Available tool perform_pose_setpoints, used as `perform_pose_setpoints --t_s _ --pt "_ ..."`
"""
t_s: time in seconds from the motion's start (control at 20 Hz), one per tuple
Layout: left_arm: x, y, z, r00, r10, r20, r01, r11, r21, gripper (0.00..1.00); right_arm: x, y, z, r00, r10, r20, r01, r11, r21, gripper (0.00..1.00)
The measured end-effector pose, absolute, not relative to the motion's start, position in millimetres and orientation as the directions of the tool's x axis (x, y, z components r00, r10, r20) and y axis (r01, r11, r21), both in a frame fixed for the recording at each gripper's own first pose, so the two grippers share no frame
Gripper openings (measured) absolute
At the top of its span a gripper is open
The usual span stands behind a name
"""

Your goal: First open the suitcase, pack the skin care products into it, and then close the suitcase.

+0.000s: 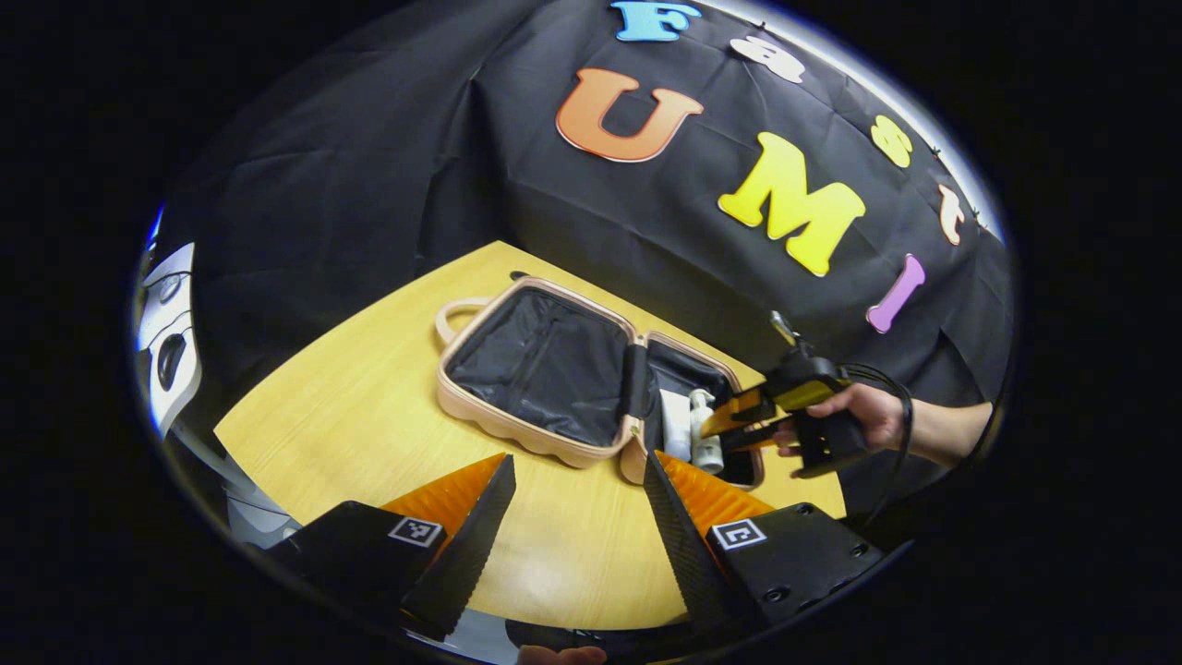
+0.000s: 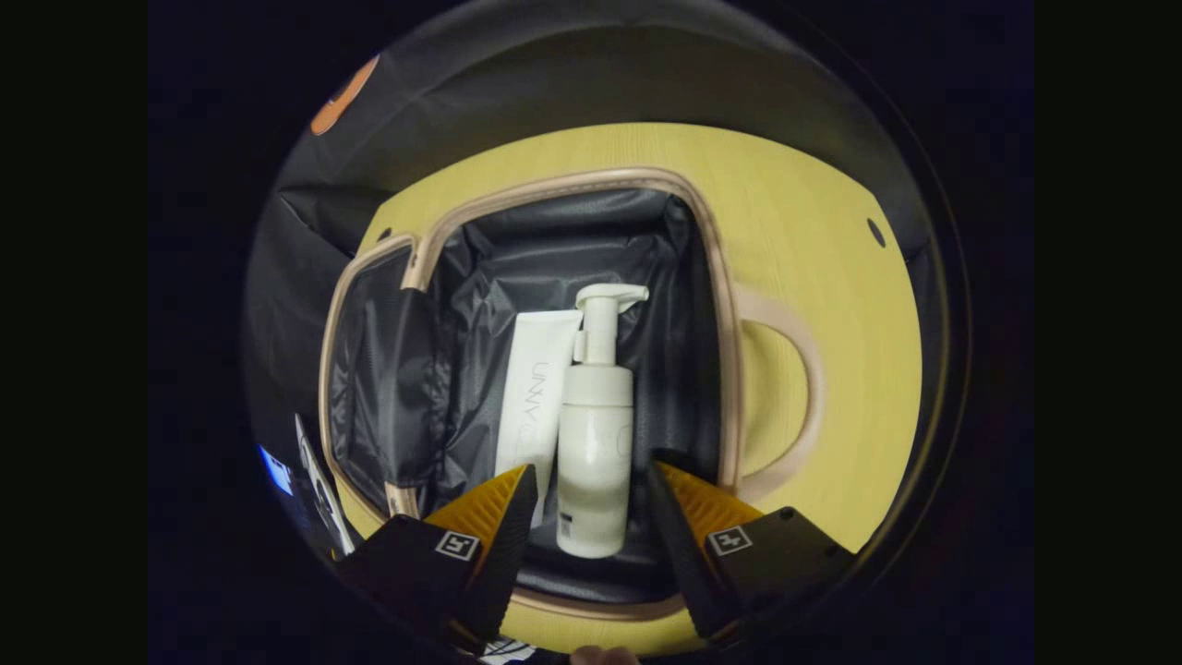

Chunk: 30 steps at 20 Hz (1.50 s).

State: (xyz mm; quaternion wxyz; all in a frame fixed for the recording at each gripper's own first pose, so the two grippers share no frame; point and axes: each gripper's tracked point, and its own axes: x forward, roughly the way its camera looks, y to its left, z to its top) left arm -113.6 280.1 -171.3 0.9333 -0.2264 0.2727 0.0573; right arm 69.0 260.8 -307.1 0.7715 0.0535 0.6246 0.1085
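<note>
A pale wooden worktop [image 1: 369,406] carries the suitcase [image 1: 545,369], lying open at centre frame. Inside its right half lie a pump bottle [image 2: 596,434] and tube [image 2: 536,388] side by side. The right gripper [image 2: 586,503] hovers above them, fingers apart; the left gripper [image 1: 577,499] also gapes, lower centre.

I count one suitcase [image 2: 572,185], lying open — two skin care products inside it: one pump bottle [image 2: 596,434] and one tube [image 2: 534,397]. One table [image 1: 369,388] — two grippers, left [image 1: 577,517] and right [image 2: 586,517].
</note>
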Motion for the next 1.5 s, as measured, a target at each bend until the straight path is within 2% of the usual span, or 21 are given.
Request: perform_pose_setpoints --t_s 0.15,0.2,0.35,0.55,0.75,0.8,0.85,0.9,0.95,1.0,1.15,1.2,1.25,1.5 --pt "-98 315 -179 0.852 0.040 -0.521 -0.289 0.867 -0.405 0.90 60 262 -259 0.281 0.311 -0.908 -0.176 0.947 0.270 0.73" --pt "-91 325 -183 0.852 0.038 -0.522 -0.296 0.858 -0.420 0.90 60 261 -239 0.328 0.344 -0.880 -0.205 0.935 0.289 0.70" --pt "-67 351 -191 0.870 -0.018 -0.493 -0.271 0.818 -0.507 0.90 56 259 -176 0.445 0.452 -0.773 -0.324 0.886 0.332 0.70" --pt "-34 391 -205 0.902 -0.067 -0.427 -0.252 0.720 -0.646 0.90 42 252 -122 0.515 0.562 -0.647 -0.494 0.812 0.312 0.72" --pt "2 428 -223 0.930 -0.102 -0.353 -0.240 0.560 -0.793 0.90 28 241 -93 0.553 0.586 -0.593 -0.513 0.800 0.311 0.72" --pt "9 436 -231 0.931 -0.111 -0.347 -0.242 0.524 -0.817 0.79 26 239 -90 0.558 0.585 -0.589 -0.515 0.801 0.307 0.72" --pt "15 444 -242 0.929 -0.115 -0.352 -0.252 0.502 -0.827 0.90 25 238 -90 0.565 0.581 -0.585 -0.517 0.803 0.298 0.72" --pt "21 448 -253 0.927 -0.118 -0.356 -0.259 0.482 -0.837 0.89 24 238 -83 0.578 0.586 -0.568 -0.517 0.802 0.301 0.72" --pt "30 452 -259 0.930 -0.121 -0.347 -0.260 0.450 -0.854 1.00 23 241 -75 0.584 0.597 -0.550 -0.520 0.796 0.311 0.70" --pt "38 457 -259 0.938 -0.124 -0.323 -0.249 0.407 -0.879 0.88 22 241 -68 0.590 0.603 -0.538 -0.524 0.792 0.313 0.70" --pt "55 466 -279 0.936 -0.125 -0.328 -0.267 0.354 -0.896 0.85 22 238 -57 0.608 0.595 -0.526 -0.528 0.798 0.292 0.72" --pt "60 464 -286 0.933 -0.136 -0.334 -0.273 0.339 -0.900 0.96 23 239 -56 0.616 0.589 -0.523 -0.526 0.802 0.284 0.72" --pt "64 466 -288 0.931 -0.149 -0.332 -0.273 0.320 -0.907 0.84 23 240 -55 0.621 0.586 -0.521 -0.525 0.804 0.278 0.72" --pt "92 465 -284 0.947 -0.168 -0.273 -0.235 0.216 -0.948 0.77 19 244 -56 0.620 0.577 -0.531 -0.529 0.808 0.260 0.72"
